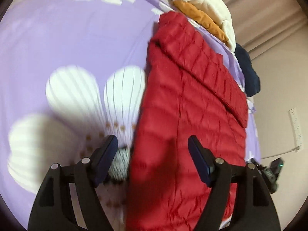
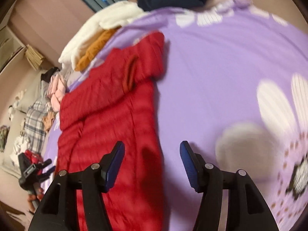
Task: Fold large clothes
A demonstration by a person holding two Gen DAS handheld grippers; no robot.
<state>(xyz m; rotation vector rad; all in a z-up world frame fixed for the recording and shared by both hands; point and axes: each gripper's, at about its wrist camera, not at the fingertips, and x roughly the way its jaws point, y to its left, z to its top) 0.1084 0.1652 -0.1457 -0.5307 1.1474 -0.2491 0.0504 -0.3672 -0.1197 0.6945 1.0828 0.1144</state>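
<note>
On the purple bed [image 1: 67,44] lay the red jacket [image 1: 188,104], narrowed lengthwise; left gripper [image 1: 153,144] and right gripper [image 2: 151,150] hung released, empty, above its near end, so next grip both near corners evenly and fold away.

No legible text, label, brand or number is showing anywhere. The pale strip [image 1: 296,129] on the wall is carrying small dark marks, but they are too blurred to read.
</note>
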